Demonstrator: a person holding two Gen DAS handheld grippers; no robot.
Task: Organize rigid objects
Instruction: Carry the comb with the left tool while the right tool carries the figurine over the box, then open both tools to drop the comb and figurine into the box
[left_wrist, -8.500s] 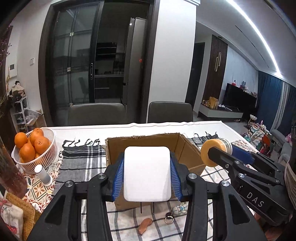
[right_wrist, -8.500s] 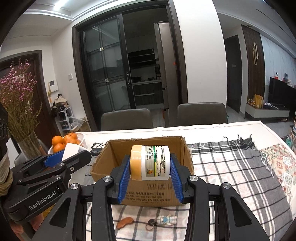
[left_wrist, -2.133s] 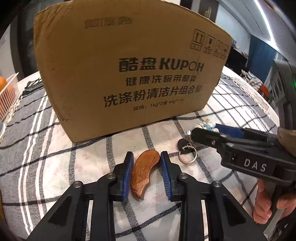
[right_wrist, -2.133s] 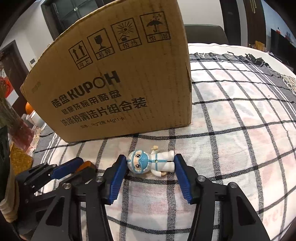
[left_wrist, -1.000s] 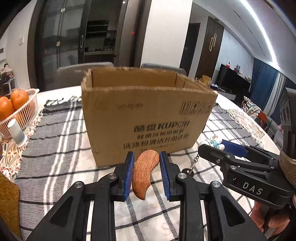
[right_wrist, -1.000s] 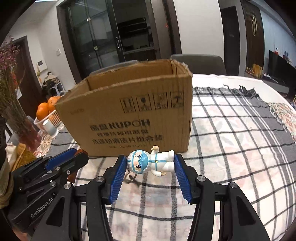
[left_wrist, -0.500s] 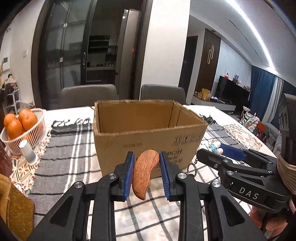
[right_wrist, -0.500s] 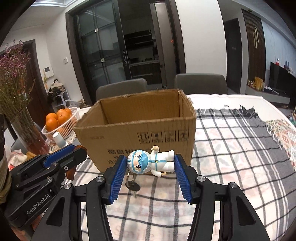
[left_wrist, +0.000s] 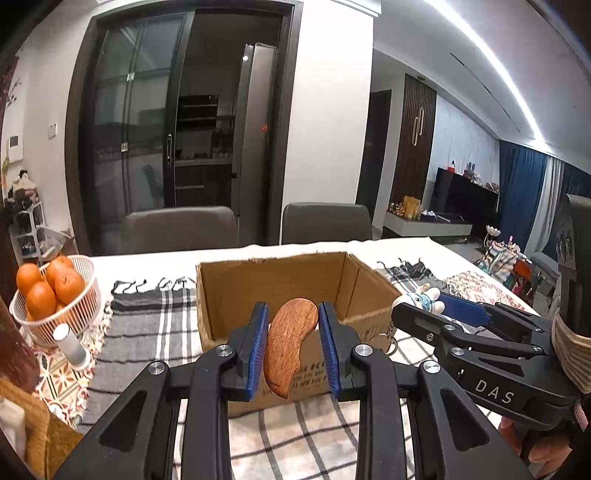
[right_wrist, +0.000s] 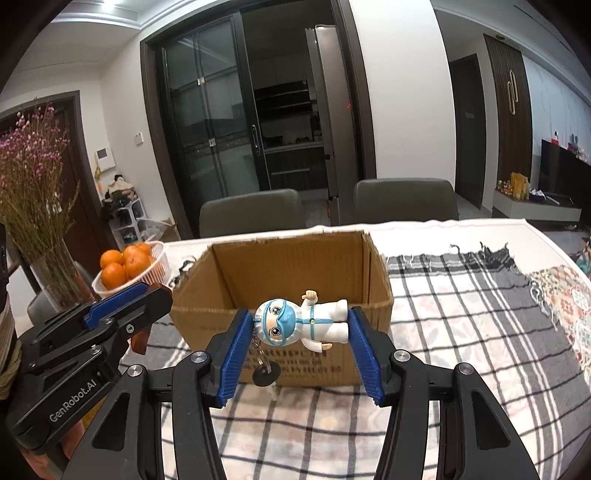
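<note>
My left gripper (left_wrist: 293, 325) is shut on a curved brown wooden piece (left_wrist: 290, 345), held in the air in front of the open cardboard box (left_wrist: 236, 291). My right gripper (right_wrist: 301, 332) is shut on a small white figurine keychain (right_wrist: 306, 325) with a blue mask, lying sideways between the blue pads; its ring and dark fob (right_wrist: 264, 376) dangle below. The cardboard box (right_wrist: 295, 262) stands on the checked cloth just beyond both grippers, its inside floor hidden by the near wall. In the left wrist view the right gripper (left_wrist: 421, 301) is at the right with the figurine (left_wrist: 424, 295). The left gripper (right_wrist: 144, 291) shows at the left of the right wrist view.
A white basket of oranges (left_wrist: 79, 314) and a small white bottle (left_wrist: 70, 347) stand at the left. A vase of dried flowers (right_wrist: 55, 273) stands at the table's left edge. Two grey chairs (right_wrist: 255, 212) are behind the table. Checked cloth (right_wrist: 461, 317) covers the table right of the box.
Both grippers have risen with their objects, from low in front of the box's printed wall to about its rim, so the box's inner walls now show. The grips are unchanged.
</note>
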